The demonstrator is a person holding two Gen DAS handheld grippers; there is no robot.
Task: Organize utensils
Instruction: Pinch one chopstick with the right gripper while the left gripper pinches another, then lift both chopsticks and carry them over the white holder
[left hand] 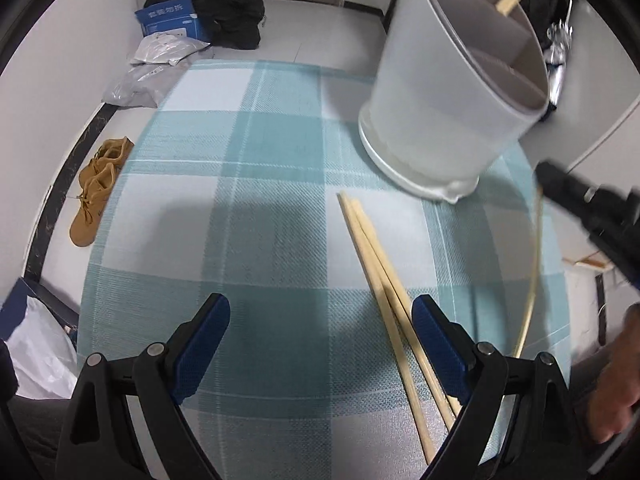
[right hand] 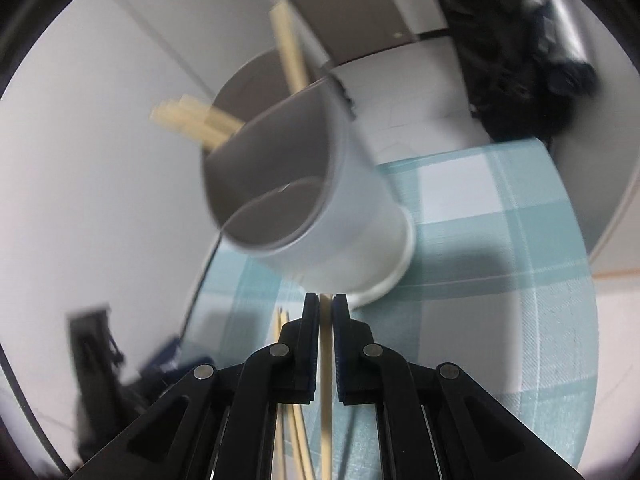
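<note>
A white utensil holder [left hand: 448, 92] with grey divided compartments stands on the checked tablecloth [left hand: 248, 184]; it also shows in the right wrist view [right hand: 320, 200], with several wooden chopsticks [right hand: 192, 120] sticking out. Two loose chopsticks [left hand: 384, 280] lie on the cloth beside my left gripper's right finger. My left gripper [left hand: 320, 320] is open and empty above the cloth. My right gripper [right hand: 326, 304] is shut on a single chopstick [right hand: 326, 380], just in front of the holder's base. The right gripper also appears at the right edge of the left wrist view [left hand: 580, 200], with the held chopstick [left hand: 534, 280] blurred.
The table edge curves along the left. On the floor lie tan shoes [left hand: 98, 184], a blue box [left hand: 172, 20], a black bag [left hand: 228, 4] and plastic packets [left hand: 160, 52]. A white bag [left hand: 40, 356] sits at lower left. The two loose chopsticks show below the right gripper [right hand: 280, 328].
</note>
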